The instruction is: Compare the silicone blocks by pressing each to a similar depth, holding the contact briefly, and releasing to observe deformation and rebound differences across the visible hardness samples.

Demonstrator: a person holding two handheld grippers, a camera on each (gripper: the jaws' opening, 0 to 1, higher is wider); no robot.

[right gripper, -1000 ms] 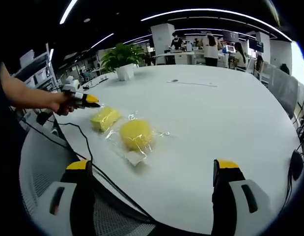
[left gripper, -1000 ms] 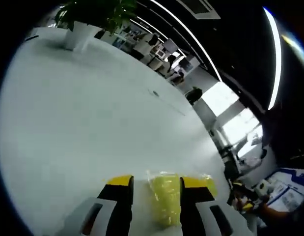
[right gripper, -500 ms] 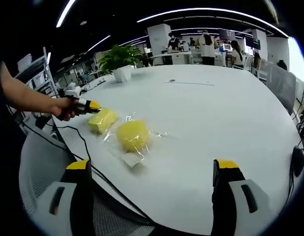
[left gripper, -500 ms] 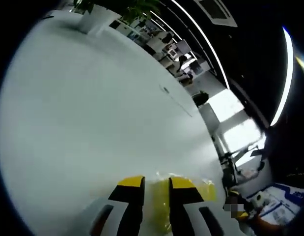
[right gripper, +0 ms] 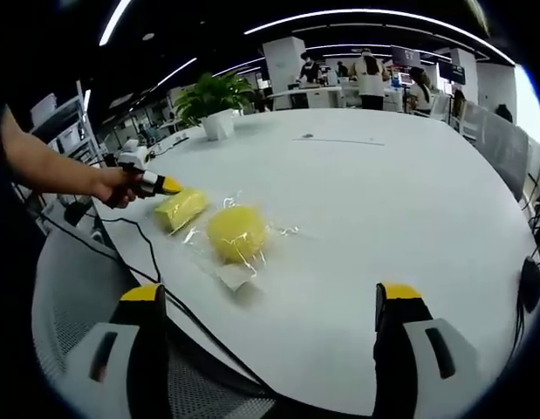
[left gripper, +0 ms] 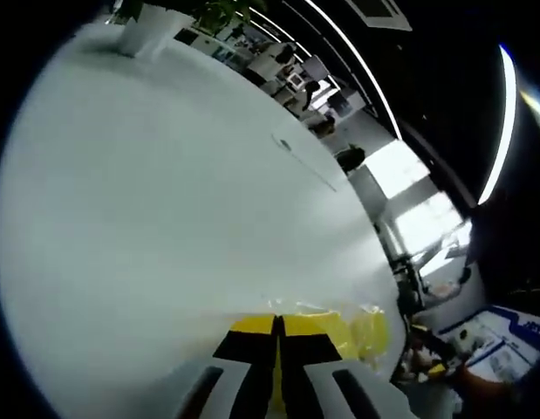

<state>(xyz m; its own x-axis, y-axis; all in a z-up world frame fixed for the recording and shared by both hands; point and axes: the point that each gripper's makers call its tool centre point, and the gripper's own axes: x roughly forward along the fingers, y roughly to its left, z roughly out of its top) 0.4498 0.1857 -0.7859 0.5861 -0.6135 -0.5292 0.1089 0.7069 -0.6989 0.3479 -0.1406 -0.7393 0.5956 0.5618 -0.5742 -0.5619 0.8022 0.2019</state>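
Yellow block point(right gripper: 181, 208) on the table point(right gripper: 383, 201) sits pinched in my left claw point(left gripper: 276, 332), jaws nearly together. Beside it lies the round block point(right gripper: 236, 233). My right claw point(right gripper: 270, 301) gapes wide, empty.

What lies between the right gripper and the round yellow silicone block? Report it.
Nothing solid: bare white table lies between the open right gripper and the round yellow silicone block. The block sits inside clear plastic wrap. A black cable runs alongside.
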